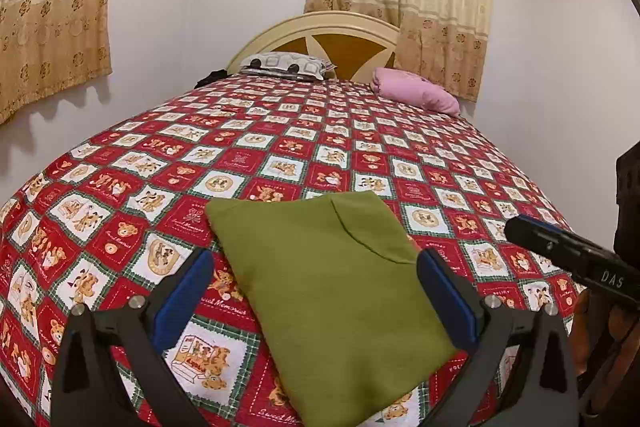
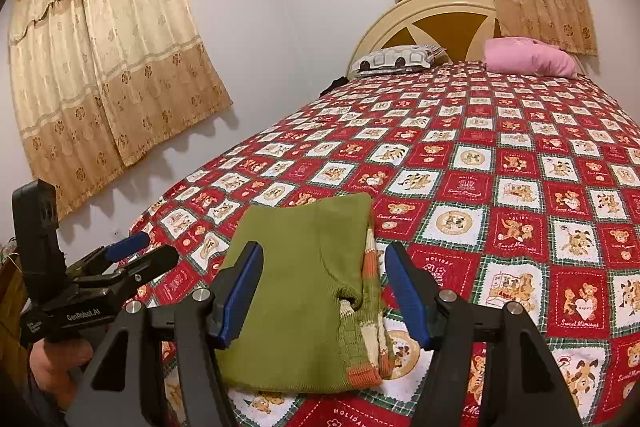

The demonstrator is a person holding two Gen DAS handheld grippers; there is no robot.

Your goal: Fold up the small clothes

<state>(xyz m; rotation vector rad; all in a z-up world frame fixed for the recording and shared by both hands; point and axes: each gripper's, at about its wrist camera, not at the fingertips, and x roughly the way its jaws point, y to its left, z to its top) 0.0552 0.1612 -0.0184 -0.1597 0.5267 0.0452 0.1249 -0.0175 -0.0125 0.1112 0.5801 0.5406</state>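
At lower centre, the green sweater (image 1: 320, 283) lies folded on the bed (image 1: 280, 131); both grippers' fingers (image 1: 186, 297) stand apart, holding nothing. Probably finished; next, set it aside.

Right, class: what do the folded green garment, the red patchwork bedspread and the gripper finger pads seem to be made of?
Folded green garment: knitted yarn, probably wool or acrylic; ribbed striped hem, matte surface.
Red patchwork bedspread: printed woven cloth, likely cotton; flat teddy-bear squares, no sheen.
Blue finger pads: seemingly rubber or soft plastic; ridged, dull.
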